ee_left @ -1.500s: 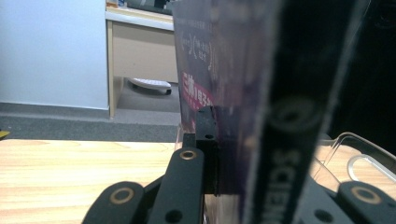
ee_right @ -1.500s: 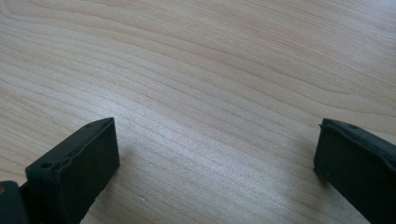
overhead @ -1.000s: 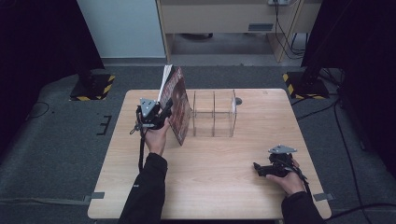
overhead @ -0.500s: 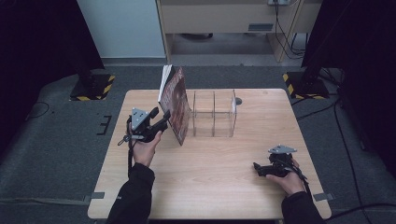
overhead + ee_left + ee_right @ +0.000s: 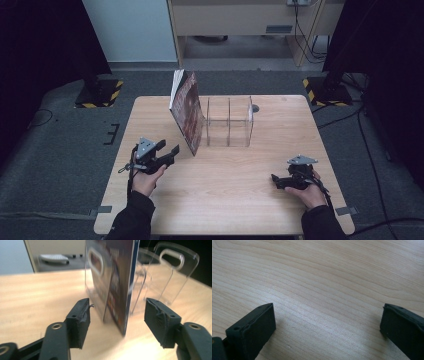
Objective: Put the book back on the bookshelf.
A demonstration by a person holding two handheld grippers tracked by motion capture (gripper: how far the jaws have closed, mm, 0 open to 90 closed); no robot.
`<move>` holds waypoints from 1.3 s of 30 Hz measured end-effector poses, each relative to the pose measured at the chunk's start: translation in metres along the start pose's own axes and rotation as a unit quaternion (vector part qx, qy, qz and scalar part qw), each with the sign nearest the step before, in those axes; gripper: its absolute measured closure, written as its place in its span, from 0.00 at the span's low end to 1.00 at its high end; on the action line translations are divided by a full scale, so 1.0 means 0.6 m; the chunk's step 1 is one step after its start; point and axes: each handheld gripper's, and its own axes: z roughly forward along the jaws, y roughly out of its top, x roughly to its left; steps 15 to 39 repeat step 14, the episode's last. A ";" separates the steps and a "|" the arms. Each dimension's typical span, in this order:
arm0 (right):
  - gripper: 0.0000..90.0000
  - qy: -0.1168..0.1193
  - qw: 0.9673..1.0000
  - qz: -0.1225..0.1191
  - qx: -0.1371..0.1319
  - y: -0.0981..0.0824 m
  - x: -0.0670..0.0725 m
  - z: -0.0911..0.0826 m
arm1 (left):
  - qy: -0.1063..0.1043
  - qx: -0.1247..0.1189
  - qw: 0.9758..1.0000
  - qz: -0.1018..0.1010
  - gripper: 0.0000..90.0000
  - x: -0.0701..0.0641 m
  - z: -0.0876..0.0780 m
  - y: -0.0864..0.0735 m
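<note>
Book (image 5: pixel 187 111) stands on its lower edge on the bench (image 5: pixel 225 200), leaning against the left end wall of the clear rack (image 5: pixel 229 121), outside the rack's compartments. Its long axis runs bottom to top, tilted so that the top edge lies farther left and farther from the person than the foot. The dark red cover faces the left claw (image 5: pixel 169 152) and the white page block shows at the upper left. In the left gripper view the book (image 5: pixel 120 287) is seen nearly edge-on, its blue spine edge running steeply up the picture and its lower corner resting on the wood.

The left claw sits low over the bench, just in front of the book's lower corner and apart from it. Its jaws have just been opening and stand released; the left gripper view looks between them at the book beyond, and neither pad touches it.

The right claw (image 5: pixel 283 180) rests on the bench near the person's right edge, well apart from book and rack. The right gripper view shows the right claw (image 5: pixel 327 325) with jaws spread wide, released, bare wood grain between them.
</note>
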 end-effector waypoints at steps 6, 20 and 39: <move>0.01 0.001 1.000 0.002 0.002 -0.001 0.001 -0.002 | -0.007 0.042 0.999 -0.004 0.35 0.006 0.003 -0.035; 0.08 0.016 1.000 0.008 0.000 0.002 -0.004 -0.013 | -0.002 0.121 0.992 0.026 0.29 0.014 0.017 -0.072; 0.08 0.016 1.000 0.008 0.000 0.002 -0.004 -0.013 | -0.002 0.121 0.992 0.026 0.29 0.014 0.017 -0.072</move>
